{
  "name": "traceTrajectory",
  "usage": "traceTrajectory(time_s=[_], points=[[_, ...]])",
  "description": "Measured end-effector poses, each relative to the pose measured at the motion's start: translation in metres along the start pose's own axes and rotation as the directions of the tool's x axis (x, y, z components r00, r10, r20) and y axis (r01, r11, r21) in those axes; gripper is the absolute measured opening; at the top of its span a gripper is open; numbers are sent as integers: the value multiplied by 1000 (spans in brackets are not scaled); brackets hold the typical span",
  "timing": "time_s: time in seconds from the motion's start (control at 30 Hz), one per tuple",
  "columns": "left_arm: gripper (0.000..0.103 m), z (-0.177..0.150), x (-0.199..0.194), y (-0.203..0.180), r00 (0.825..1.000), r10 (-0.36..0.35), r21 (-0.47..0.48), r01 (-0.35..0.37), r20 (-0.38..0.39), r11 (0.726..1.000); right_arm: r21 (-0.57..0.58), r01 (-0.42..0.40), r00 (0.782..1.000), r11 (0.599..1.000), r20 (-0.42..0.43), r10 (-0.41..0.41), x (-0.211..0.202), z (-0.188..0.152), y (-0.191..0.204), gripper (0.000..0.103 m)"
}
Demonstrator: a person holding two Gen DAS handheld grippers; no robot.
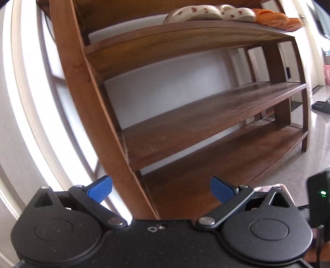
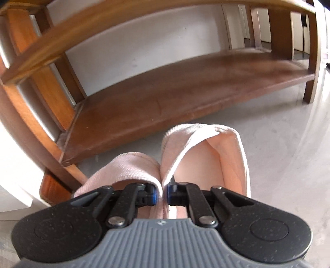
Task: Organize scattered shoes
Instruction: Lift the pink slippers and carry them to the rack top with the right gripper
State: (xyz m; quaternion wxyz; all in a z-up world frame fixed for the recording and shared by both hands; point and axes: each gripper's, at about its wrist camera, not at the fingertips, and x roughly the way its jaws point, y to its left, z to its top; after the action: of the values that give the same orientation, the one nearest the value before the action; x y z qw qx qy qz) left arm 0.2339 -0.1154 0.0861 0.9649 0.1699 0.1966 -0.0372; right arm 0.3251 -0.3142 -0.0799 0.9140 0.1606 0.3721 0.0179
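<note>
Right claw [image 2: 163, 194] clamped on pink slippers [image 2: 206, 152]; left claw [image 1: 161, 188] wide, empty; rack [image 1: 185, 115] holds cream slippers [image 1: 206, 12].

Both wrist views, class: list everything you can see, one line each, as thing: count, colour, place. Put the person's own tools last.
Shoe rack: one, brown wood, against the white wall.
Patterned slippers: two, cream, upper shelf.
Orange slippers: number unclear, beside the cream ones.
Dark footwear: black, on the floor past the rack's far end.
Pink slippers: two, pinched together over the floor in front of the bottom shelf.
Left gripper: black, blue pads, open, empty.
Right gripper: black, shut on the pink slippers.
</note>
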Motion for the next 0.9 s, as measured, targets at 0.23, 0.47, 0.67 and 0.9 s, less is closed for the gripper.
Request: traceTrajectory(time_s=[0.23, 0.47, 0.67, 0.9], points=[[102, 53, -32, 4, 996, 71, -101, -76, -52, 992, -63, 11, 1000, 998, -10, -12, -99, 30, 13, 10], [102, 169, -91, 17, 1000, 4, -170, -6, -13, 985, -82, 0, 999, 997, 35, 3, -238, 134, 7, 10], [102, 307, -150, 44, 993, -98, -169, 107, 60, 980, -88, 13, 993, 996, 117, -3, -389, 251, 5, 10], [102, 465, -159, 48, 996, -76, -197, 84, 47, 977, -107, 22, 986, 994, 165, -4, -502, 404, 2, 10]])
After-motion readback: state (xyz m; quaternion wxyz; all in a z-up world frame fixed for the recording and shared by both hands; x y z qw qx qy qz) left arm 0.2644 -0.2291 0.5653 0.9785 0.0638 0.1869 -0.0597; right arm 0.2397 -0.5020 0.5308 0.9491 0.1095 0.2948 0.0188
